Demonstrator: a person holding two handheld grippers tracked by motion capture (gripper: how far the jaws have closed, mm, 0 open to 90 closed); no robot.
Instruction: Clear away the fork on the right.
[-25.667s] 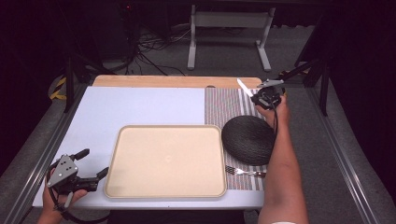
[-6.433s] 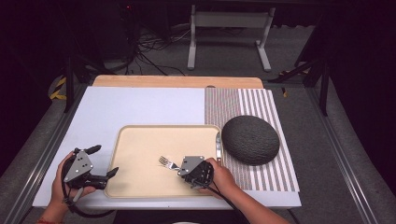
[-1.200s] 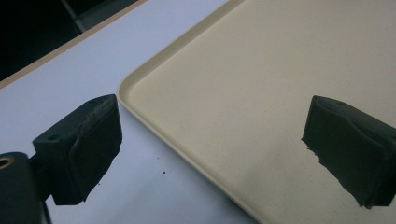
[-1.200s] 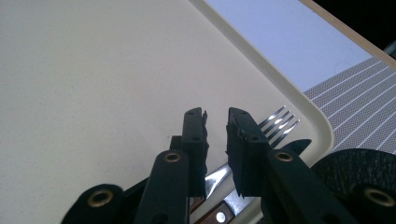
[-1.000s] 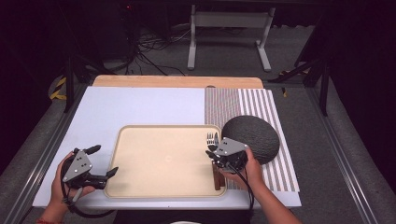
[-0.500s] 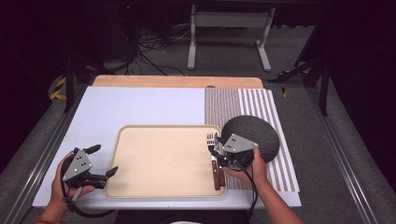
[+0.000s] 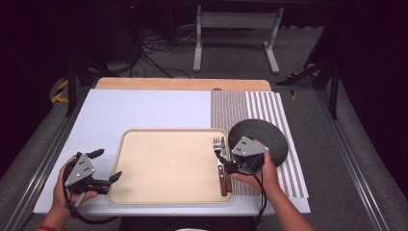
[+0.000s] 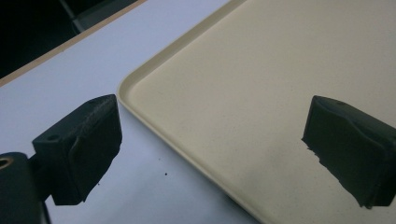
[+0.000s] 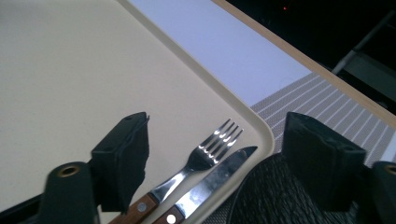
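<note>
Together one fork [image 9: 212, 149] and one knife [image 9: 215, 181] lie on one tray [image 7: 168, 163].

A beige tray [image 7: 168, 166] sits on the white bench [image 7: 144, 108], its right edge just beside a striped mat [image 7: 262, 103]. Along the tray's right side lie a fork [image 7: 217, 156] and a knife [image 7: 223, 166], side by side, wooden handles toward the person, tips away. The right gripper [image 7: 230, 161] hovers at the tray's right rim over the handles; its jaws have just been opening and stand apart from the cutlery, gripping nothing. A dark round plate [image 7: 264, 134] rests on the mat, touching the tray's corner. The left gripper [image 7: 109, 166] rests by the tray's left edge, jaws spread, one of its fingers [image 7: 115, 176] at the rim.
</note>
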